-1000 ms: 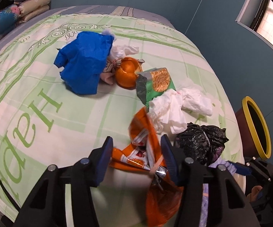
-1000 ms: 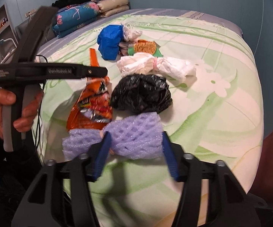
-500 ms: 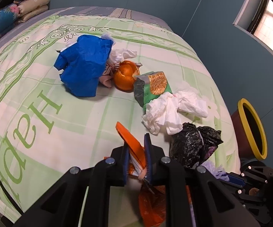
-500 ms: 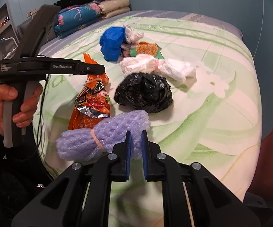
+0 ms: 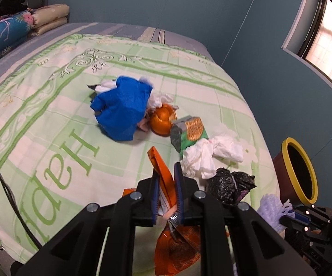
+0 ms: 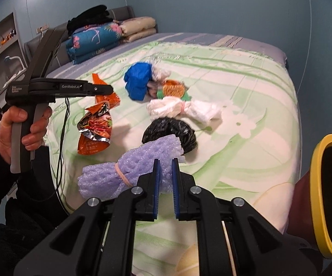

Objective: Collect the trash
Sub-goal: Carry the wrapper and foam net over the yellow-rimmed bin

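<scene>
Both tongs tilt downward over the bed (image 6: 246, 87): left tongs (image 5: 167, 184) clamped on the orange snack bag (image 6: 95, 124), right tongs (image 6: 165, 172) clamped on purple foam netting (image 6: 129, 168), both lifted.

Bedroom in a home. Bed (image 6: 246, 87) with a green-patterned cover, a padded headboard (image 6: 122, 13), folded quilts (image 6: 94, 41) and pillows (image 6: 138, 28) stacked at its head, wall shelves (image 6: 2, 43), blue-grey walls (image 5: 166, 2), window (image 5: 329, 32).
</scene>
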### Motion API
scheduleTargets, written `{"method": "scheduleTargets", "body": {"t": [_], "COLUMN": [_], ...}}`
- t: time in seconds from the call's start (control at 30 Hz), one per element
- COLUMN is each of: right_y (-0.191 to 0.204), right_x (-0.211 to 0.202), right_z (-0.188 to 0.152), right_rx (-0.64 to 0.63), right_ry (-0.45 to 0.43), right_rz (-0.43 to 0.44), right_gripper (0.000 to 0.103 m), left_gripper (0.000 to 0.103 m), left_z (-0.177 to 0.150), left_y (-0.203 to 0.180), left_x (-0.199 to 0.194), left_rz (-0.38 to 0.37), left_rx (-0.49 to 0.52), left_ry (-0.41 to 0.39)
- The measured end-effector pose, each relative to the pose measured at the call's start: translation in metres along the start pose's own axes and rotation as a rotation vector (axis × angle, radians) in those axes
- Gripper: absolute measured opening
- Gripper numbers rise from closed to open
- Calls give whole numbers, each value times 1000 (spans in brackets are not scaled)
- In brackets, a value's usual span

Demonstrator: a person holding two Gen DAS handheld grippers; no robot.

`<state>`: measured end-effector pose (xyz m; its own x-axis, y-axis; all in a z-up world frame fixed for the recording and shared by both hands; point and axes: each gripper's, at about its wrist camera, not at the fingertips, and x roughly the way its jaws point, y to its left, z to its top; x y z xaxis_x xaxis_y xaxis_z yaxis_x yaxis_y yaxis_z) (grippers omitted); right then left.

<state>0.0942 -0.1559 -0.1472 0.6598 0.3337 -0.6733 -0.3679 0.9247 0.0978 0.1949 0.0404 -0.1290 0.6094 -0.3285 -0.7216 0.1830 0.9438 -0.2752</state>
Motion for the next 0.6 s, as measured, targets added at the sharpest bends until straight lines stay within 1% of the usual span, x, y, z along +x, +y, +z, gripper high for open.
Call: {"method": "scheduleTargets", "body": {"t": [0.17,0.33,0.6], "right_y": [-7,-16,-38], "right_x": [-19,-36,-65], "right_z": [6,10,13], "right_rx": [15,34,72], "right_ry": [-54,-100,-167], "right_rz": [-29,-59,-131], "right_gripper": [9,9,9], "left_gripper": [11,11,11], "left_z": [5,11,21], "left_y": [-7,-19,-44], "left_x": [-16,-29,-45], "left_rz": [1,-14,-46], "left_rx": [16,37,78], "left_ry": [-38,-66,-99]}}
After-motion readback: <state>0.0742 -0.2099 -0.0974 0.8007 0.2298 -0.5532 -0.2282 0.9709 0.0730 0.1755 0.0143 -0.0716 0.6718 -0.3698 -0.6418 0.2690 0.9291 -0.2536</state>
